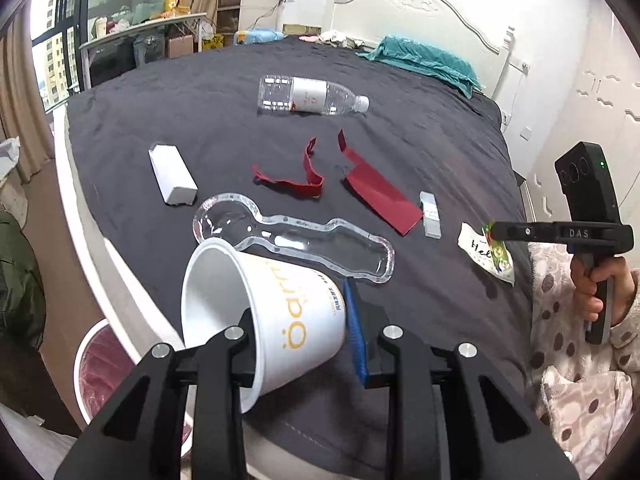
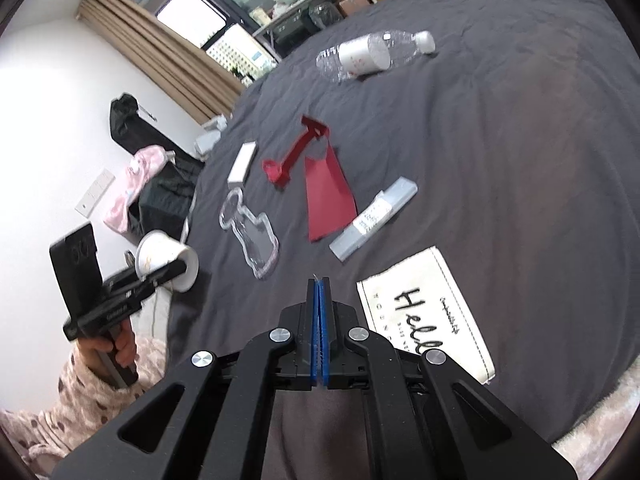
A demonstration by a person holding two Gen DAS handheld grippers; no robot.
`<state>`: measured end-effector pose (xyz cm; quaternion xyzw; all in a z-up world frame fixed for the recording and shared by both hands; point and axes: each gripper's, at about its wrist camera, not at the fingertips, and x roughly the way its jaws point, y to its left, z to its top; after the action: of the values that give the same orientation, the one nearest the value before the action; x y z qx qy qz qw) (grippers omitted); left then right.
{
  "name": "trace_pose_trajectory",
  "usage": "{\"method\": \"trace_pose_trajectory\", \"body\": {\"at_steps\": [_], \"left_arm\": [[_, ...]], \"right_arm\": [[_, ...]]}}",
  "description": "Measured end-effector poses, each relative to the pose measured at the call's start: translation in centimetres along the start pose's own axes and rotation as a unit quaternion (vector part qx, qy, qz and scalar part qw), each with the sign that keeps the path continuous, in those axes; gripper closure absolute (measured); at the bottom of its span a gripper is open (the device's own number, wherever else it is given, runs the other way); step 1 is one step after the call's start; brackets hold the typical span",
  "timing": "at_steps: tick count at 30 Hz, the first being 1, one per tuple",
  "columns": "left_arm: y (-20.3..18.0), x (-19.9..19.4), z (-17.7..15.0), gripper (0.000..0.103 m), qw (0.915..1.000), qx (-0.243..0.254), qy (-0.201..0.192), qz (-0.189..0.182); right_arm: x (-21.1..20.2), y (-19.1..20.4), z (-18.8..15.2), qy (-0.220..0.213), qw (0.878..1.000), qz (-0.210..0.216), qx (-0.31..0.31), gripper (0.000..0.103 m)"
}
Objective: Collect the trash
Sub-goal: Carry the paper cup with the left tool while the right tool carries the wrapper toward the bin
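White paper cup (image 1: 256, 320) sits clamped by its wall in your left gripper (image 1: 296, 344), mouth facing the lined bin (image 1: 100, 368) lower left, beyond the bed (image 1: 420, 140) edge. Your right gripper (image 2: 319, 292) pinches a wrapper (image 1: 498, 250), fingers fully together.

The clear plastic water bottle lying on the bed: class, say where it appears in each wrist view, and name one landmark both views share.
Left wrist view: the water bottle lies on its side in the upper middle, cap pointing right, beyond the red paper strip.
Right wrist view: the bottle lies near the top, right of centre, cap to the right.
Shared landmark: the clear bottle-shaped plastic tray, nearer than the bottle in both.
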<state>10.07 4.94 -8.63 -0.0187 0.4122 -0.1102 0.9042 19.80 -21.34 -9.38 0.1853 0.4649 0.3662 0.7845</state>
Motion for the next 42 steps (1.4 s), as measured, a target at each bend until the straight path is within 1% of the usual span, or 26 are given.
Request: {"method": "trace_pose_trajectory", "body": {"at_steps": [5,9,13,17,22,29,34,36,39,42], "left_arm": [[-0.1,-1.5,0.1,0.074,0.9999,0.003,-0.007,0.011],[0.6,-2.8,-0.4,0.074,0.9997,0.006,-0.014,0.019],[2.3,-4.2,-1.3,0.074,0.9994,-0.003,-0.017,0.03],[4.4,-5.9,-2.2,0.074,0.9987,-0.016,-0.023,0.042],[7.6,-7.9,-3.5,0.074,0.9971,-0.034,-0.031,0.061],[11.9,-10.0,-5.4,0.074,0.9947,-0.049,-0.028,0.086],[14.9,-10.8,-6.8,0.074,0.9931,-0.062,-0.023,0.096],[16.0,-10.8,-7.3,0.074,0.9927,-0.067,-0.018,0.099],[17.7,-10.4,-8.1,0.074,0.9915,-0.08,-0.012,0.102],[19.0,-9.3,-8.5,0.074,0.991,-0.084,-0.001,0.104]], "right_arm": [[-0.2,0.3,0.0,-0.002,1.0,-0.005,-0.003,0.103],[-0.1,1.6,0.2,-0.002,1.0,-0.004,-0.015,0.103],[0.3,3.4,0.3,0.002,0.999,-0.007,-0.035,0.103],[0.6,5.6,0.5,-0.004,0.998,-0.009,-0.054,0.103],[1.2,9.6,0.8,-0.005,0.996,0.003,-0.091,0.103],[4.4,15.2,1.1,0.013,0.99,0.022,-0.139,0.103],[7.4,19.2,1.3,0.035,0.983,0.037,-0.177,0.103],[8.7,20.6,1.3,0.047,0.981,0.052,-0.183,0.103],[10.7,22.5,1.5,0.066,0.979,0.077,-0.176,0.103],[12.7,24.5,1.4,0.079,0.975,0.084,-0.192,0.103]]}}
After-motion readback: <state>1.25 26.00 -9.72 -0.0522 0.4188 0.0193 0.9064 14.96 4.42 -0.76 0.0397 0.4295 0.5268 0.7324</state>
